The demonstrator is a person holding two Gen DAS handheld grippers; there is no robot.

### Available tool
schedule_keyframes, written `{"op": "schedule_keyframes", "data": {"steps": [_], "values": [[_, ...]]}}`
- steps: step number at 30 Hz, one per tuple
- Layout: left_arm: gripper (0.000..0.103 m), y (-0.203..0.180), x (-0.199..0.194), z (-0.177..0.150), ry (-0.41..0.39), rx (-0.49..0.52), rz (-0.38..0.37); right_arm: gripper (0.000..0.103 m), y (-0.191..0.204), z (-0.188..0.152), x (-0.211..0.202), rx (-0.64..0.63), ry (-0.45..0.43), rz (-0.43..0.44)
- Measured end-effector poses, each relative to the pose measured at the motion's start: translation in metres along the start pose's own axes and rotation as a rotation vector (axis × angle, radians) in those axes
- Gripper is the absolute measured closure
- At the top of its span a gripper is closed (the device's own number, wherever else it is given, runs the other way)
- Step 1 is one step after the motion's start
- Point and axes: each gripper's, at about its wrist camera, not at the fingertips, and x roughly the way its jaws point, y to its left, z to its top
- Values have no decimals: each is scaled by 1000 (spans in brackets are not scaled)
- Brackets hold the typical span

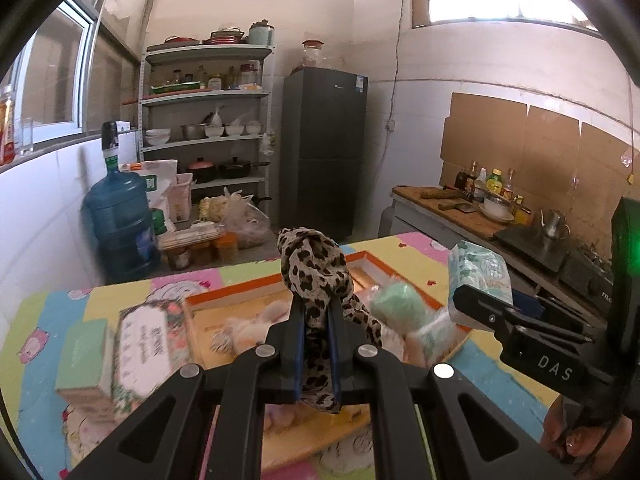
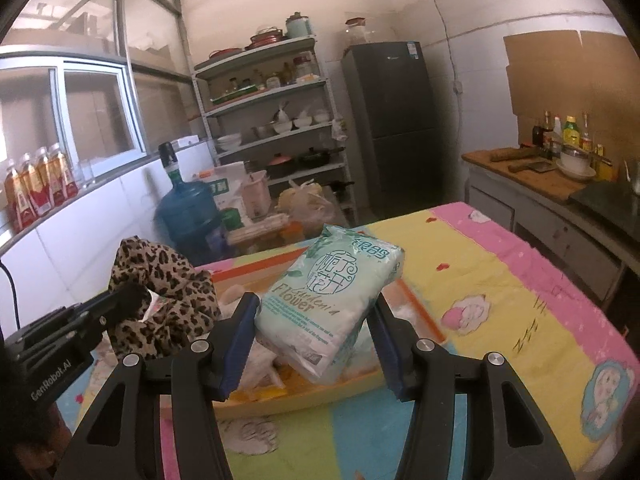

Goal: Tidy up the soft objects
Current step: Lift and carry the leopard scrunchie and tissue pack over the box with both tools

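Left tongs [image 1: 316, 312] clenched on limp leopard scarf [image 1: 312, 268]; right tongs [image 2: 316, 320] grasping squashy, light tissue pack [image 2: 332, 304] across its middle.

L gripper [image 1: 316, 312] jaws clamped tight; R gripper [image 2: 316, 312] jaws half-spread, gripping.

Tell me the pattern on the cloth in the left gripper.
Leopard print: dark spots on tan cloth, clearest in the right wrist view.
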Motion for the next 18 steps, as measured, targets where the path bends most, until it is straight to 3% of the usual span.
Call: {"op": "schedule_keyframes", "data": {"steps": [7,13,18], "values": [[93,-3,37,20,16,-13,-12,46,-14,36,32,-78,20,57],[93,1,71,30,59,-38,-26,46,-25,75,86,-112,114,163],[93,7,99,33,110,-68,-27,46,-23,87,130,-184,196,175]]}}
